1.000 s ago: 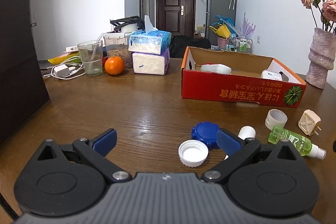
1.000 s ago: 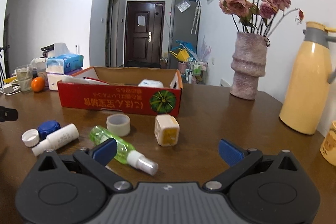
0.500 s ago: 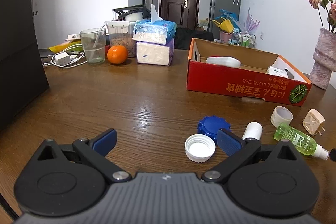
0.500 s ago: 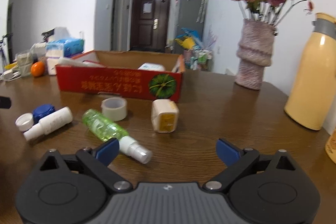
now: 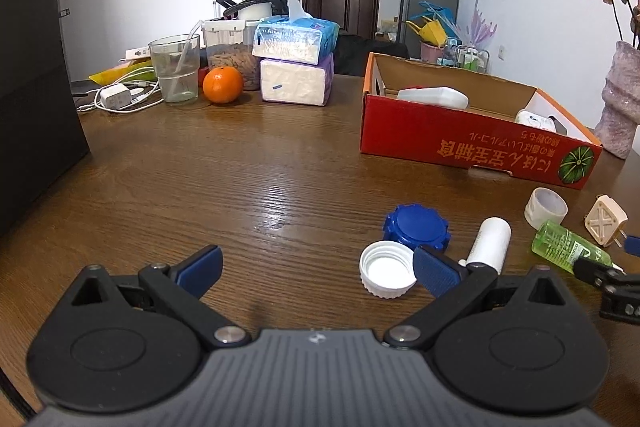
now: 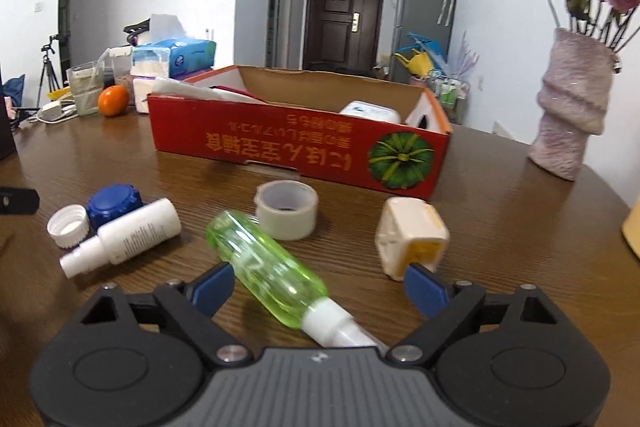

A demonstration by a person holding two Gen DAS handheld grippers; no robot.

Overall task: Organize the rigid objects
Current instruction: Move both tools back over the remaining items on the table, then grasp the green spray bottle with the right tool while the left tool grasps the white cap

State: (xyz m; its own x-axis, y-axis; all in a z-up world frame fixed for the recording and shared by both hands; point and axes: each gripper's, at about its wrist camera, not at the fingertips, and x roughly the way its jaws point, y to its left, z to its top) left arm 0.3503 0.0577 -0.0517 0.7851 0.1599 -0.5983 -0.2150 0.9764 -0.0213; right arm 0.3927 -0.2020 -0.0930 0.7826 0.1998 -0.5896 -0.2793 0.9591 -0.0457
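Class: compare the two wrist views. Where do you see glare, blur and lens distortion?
Left wrist view: sharp, a pale sheen of glare on the table, walls bowed by the fisheye. Right wrist view: softer, with motion blur on the green bottle and the beige cube; dark corners.

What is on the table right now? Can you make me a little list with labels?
surface: brown wooden table
container: red cardboard box, open top, some white things inside
between right gripper jaws: green spray bottle, lying down, jaws closing, not yet touching
left gripper: open, nothing held
loose near box: tape roll, cream plug adapter, white spray bottle, blue cap, white cap
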